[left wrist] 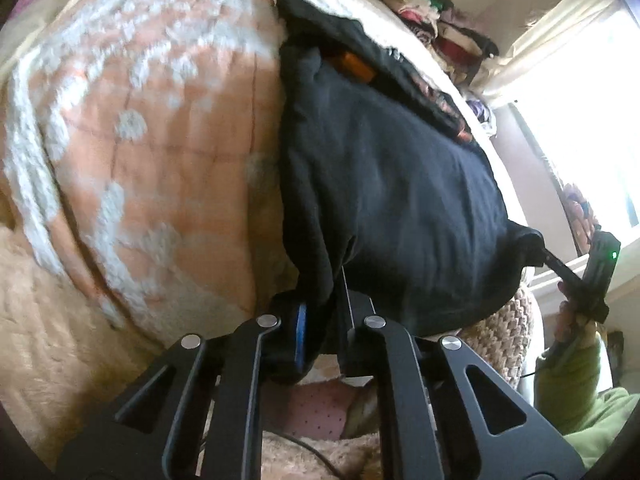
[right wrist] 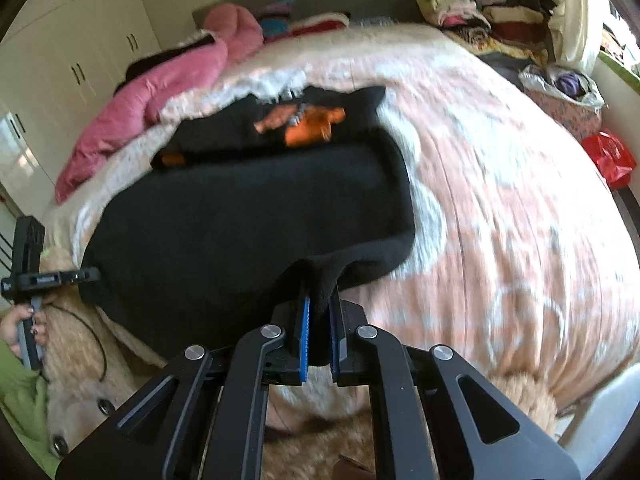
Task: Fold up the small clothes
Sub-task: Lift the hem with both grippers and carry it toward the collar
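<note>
On peach-and-white blanket (right wrist: 500,184): black garment (right wrist: 256,216), orange print (right wrist: 304,122) at 12 o'clock end, near hem raised off bed. Left gripper (left wrist: 320,332) clenched on hem corner at 6 o'clock of left view. Right gripper (right wrist: 319,336) clamped on opposite hem corner, cloth bunched between blue pads (right wrist: 305,336). Pink duvet (right wrist: 160,108) at 10 o'clock, clothes stack (right wrist: 472,12) at 1 o'clock.

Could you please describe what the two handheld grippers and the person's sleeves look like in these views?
Both the left gripper and the right gripper are matte black linkages with round silver pivot pins, triangular cut-outs and blue-edged pads on the jaws. In the left wrist view, a small green light glows on the right gripper's body. A thin black cable trails near the left gripper's handle. The sleeves are light green.
</note>
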A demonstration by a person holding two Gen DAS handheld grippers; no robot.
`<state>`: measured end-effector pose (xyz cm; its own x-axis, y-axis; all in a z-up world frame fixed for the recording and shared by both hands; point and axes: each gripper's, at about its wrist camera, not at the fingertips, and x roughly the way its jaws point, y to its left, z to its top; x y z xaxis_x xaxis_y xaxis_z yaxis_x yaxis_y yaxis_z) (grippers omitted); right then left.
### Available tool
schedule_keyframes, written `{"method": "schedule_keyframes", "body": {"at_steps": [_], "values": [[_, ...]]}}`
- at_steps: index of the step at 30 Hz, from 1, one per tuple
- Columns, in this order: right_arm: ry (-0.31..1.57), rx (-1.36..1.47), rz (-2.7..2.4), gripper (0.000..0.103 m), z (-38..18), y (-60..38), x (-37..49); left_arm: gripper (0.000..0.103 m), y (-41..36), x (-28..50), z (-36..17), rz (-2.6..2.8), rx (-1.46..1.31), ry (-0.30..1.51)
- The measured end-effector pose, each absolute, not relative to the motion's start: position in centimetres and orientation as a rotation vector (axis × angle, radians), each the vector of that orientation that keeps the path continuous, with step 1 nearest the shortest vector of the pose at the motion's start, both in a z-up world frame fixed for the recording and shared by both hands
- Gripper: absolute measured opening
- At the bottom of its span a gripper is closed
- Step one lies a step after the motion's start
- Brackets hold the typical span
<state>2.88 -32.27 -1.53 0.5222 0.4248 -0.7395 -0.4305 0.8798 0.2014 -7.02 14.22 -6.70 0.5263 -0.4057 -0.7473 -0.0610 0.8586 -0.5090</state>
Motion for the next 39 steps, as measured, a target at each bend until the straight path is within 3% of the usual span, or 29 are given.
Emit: {"method": "schedule_keyframes", "body": {"at_steps": [15,39], "values": [[0.742,0.131,0.496,0.007,2.6,-34.4,3.9,0.003,17.4,-6.0,0.6,-0.199,-0.509,0.783],[0.629,0.207,0.443,0.007,7.0,-33.8,10.8,0.003,17.7,1.1,4.3,-0.234,-0.484,0.717]]}}
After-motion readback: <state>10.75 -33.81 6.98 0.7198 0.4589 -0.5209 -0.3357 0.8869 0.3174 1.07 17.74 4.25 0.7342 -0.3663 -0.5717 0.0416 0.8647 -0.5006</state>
